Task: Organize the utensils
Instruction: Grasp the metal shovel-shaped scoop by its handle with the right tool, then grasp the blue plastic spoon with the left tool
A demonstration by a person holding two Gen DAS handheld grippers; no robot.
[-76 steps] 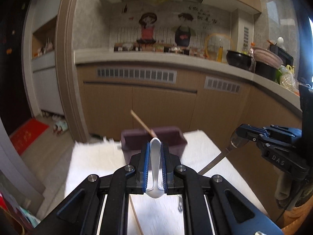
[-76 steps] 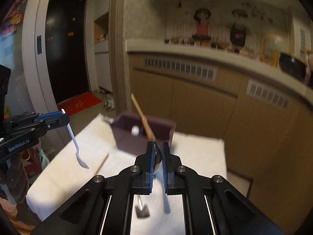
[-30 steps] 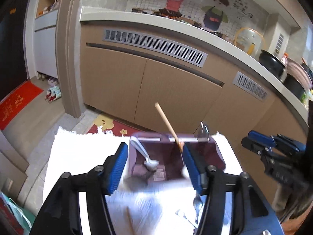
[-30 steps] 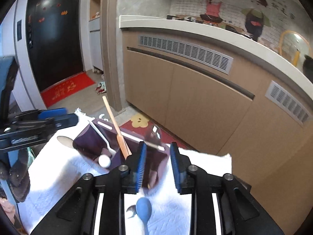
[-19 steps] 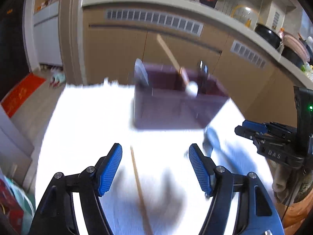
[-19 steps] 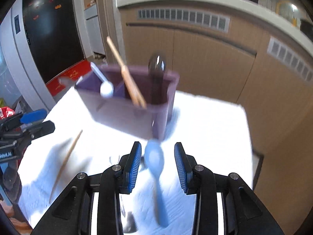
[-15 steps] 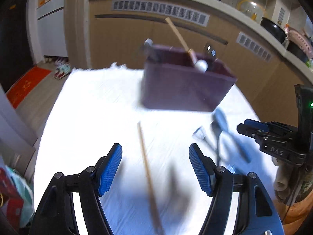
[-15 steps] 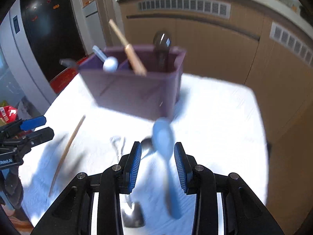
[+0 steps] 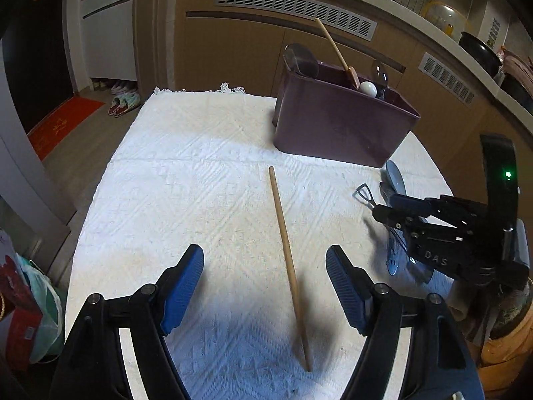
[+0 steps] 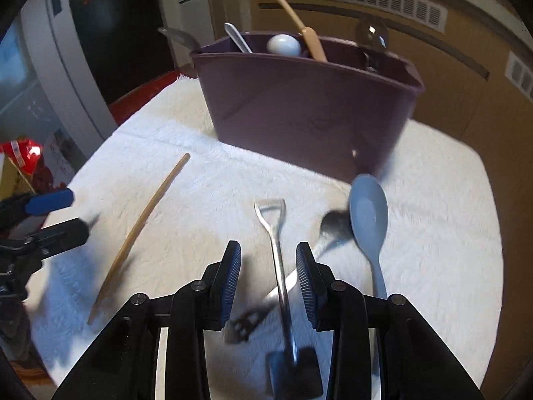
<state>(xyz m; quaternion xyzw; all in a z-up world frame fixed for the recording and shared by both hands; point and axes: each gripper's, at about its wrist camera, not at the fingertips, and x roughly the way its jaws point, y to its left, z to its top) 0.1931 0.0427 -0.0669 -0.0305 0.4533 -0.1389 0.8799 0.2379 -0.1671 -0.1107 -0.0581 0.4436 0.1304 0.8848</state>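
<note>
A purple caddy (image 9: 339,126) (image 10: 299,110) stands at the far side of the white cloth (image 9: 200,173), with a wooden stick, a white spoon (image 10: 283,45) and metal spoons in it. My left gripper (image 9: 263,286) hangs low over the cloth, its jaws opening, and a loose wooden chopstick (image 9: 286,256) lies between them untouched. My right gripper (image 10: 268,280) is open around the handle of a shovel-shaped metal spoon (image 10: 276,250) lying on the cloth. A blue spoon (image 10: 369,213) and a dark metal spoon (image 10: 333,226) lie just right of it. Something dark and fork-like (image 10: 246,325) lies under the fingers.
Wooden cabinets (image 9: 233,50) run behind the table. The cloth's edges drop off on the left and right. Bags (image 9: 30,300) sit on the floor at the left, and a red mat (image 9: 60,126) lies farther back.
Both grippers let go of their spoons into the caddy, pulled back and came down toward the cloth. The left jaws spread wider; the right now straddles the shovel spoon.
</note>
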